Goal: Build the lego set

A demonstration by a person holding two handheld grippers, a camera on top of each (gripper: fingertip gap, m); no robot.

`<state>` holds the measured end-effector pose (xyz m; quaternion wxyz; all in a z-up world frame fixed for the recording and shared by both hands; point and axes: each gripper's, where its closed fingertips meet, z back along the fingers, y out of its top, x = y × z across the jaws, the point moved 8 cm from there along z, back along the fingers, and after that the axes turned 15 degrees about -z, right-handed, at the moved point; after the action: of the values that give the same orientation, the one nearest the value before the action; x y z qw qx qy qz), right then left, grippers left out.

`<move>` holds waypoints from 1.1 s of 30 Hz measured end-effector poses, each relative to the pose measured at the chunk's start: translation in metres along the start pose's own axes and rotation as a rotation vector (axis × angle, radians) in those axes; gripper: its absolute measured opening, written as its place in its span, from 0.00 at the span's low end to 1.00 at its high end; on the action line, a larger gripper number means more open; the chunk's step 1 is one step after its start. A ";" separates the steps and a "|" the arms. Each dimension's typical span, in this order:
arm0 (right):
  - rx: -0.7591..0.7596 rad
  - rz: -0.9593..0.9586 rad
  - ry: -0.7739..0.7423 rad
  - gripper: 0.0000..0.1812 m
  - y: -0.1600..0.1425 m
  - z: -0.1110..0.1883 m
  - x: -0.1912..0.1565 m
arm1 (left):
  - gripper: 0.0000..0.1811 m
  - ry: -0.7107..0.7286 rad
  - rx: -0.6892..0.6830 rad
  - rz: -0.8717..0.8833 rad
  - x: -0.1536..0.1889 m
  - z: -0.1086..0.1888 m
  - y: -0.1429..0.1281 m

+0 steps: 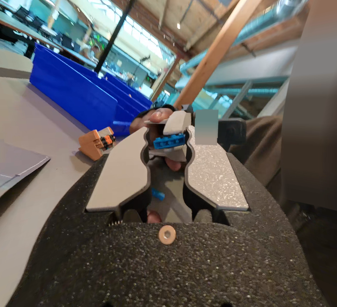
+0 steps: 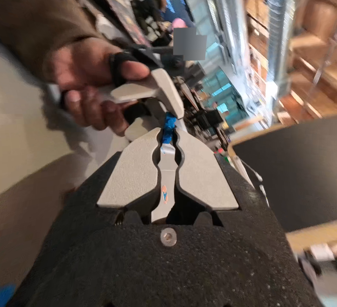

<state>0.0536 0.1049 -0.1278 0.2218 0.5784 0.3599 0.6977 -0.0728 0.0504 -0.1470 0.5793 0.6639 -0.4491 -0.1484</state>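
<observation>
**Blue brick passes between two grippers, mid-air**

We hold a small blue studded plastic brick (image 1: 169,141) at the centre of the left wrist view, where it sits between the grey fingertips of our right gripper (image 1: 176,140), seen edge-on beyond our own. Our left gripper (image 1: 166,140) stands narrowly parted around it; we cannot tell whether its tips press the brick. In the right wrist view the right gripper (image 2: 168,134) is closed onto the brick, with the left gripper's fingers (image 2: 164,90) meeting it from the upper left.

The build looks early to midway: an orange, black and grey partly built model (image 1: 97,142) rests at left of centre on the grey table (image 1: 45,115), another blue piece (image 1: 158,194) lies below, and this brick is unplaced.

Blue plastic bins (image 1: 73,86) crowd the upper left; a paper sheet (image 1: 18,166) fills the left edge. Open tabletop remains between them.
</observation>
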 end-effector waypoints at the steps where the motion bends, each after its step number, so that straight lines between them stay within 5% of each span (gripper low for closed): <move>1: 0.010 0.030 0.074 0.05 0.000 0.002 -0.002 | 0.21 -0.013 -0.041 -0.015 0.000 0.001 0.001; 6: 0.025 0.165 0.271 0.05 0.000 0.000 -0.007 | 0.22 -0.084 -0.270 -0.059 0.002 0.007 -0.005; 17: 0.001 0.217 0.441 0.06 -0.005 -0.001 -0.013 | 0.20 -0.206 -0.492 -0.117 0.012 0.009 -0.022; 33: 0.016 0.191 0.423 0.06 -0.006 0.001 -0.005 | 0.19 -0.158 -0.421 -0.260 0.014 0.003 -0.021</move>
<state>0.0554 0.1053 -0.1358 0.0695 0.4523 0.3474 0.8184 -0.0582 0.0362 -0.1625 0.6437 0.5673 -0.3632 -0.3632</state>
